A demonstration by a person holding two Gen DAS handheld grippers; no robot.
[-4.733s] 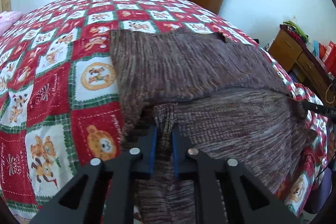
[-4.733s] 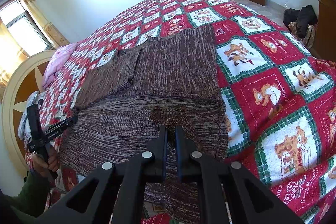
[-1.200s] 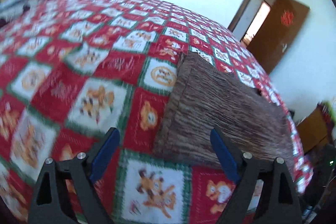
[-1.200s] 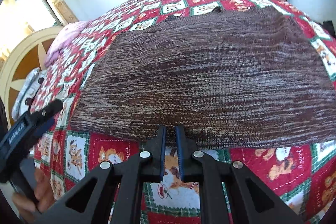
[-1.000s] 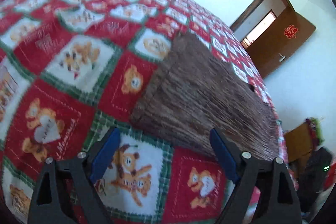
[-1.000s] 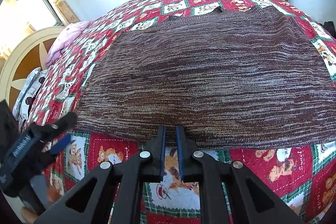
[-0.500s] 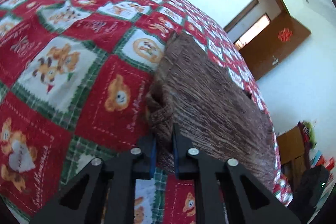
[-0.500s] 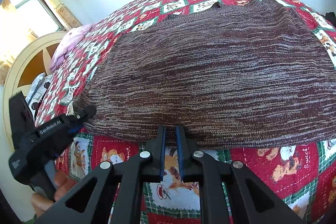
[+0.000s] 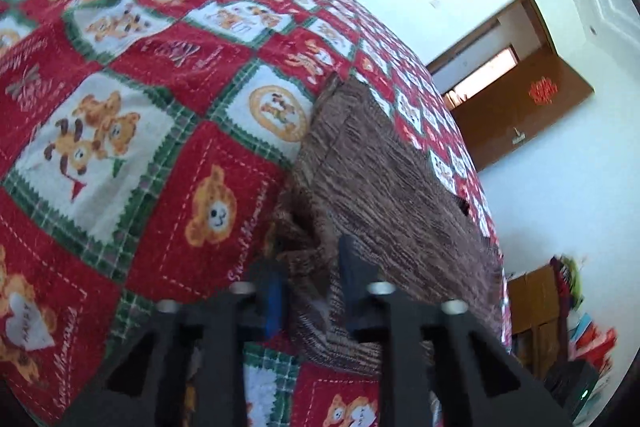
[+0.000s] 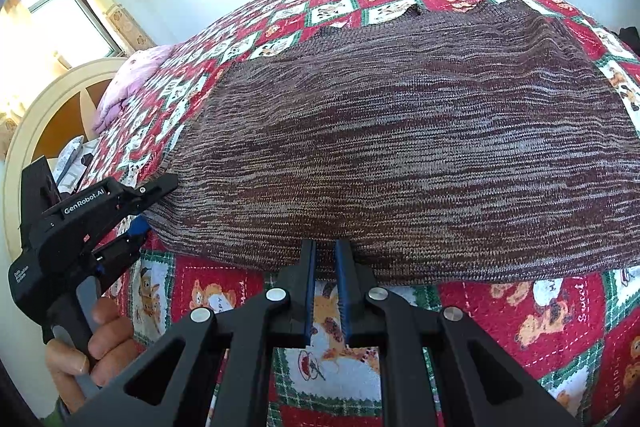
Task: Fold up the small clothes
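Note:
A brown knitted sweater (image 9: 380, 187) (image 10: 400, 155) lies folded on the red, white and green teddy-bear bedspread (image 9: 120, 127) (image 10: 540, 327). My left gripper (image 9: 310, 251) has its jaws closing on the sweater's near left corner, and bunched knit fills the gap between the pads. The right wrist view shows that gripper (image 10: 156, 205) from the side at the sweater's left end, held by a person's hand (image 10: 100, 339). My right gripper (image 10: 325, 245) is shut on the sweater's near edge at its middle, with only the hem at its tips.
The bed's near edge runs just below both grippers. A cream headboard (image 10: 48, 95) and a pink pillow (image 10: 132, 79) are at the far left, by a bright window (image 10: 60, 15). A brown door (image 9: 520, 115) and a cluttered wooden cabinet (image 9: 536, 303) stand to the right.
My left gripper came in wide open toward the sweater's left corner and shut on it, bunching the knit. The right gripper kept still at the near edge.

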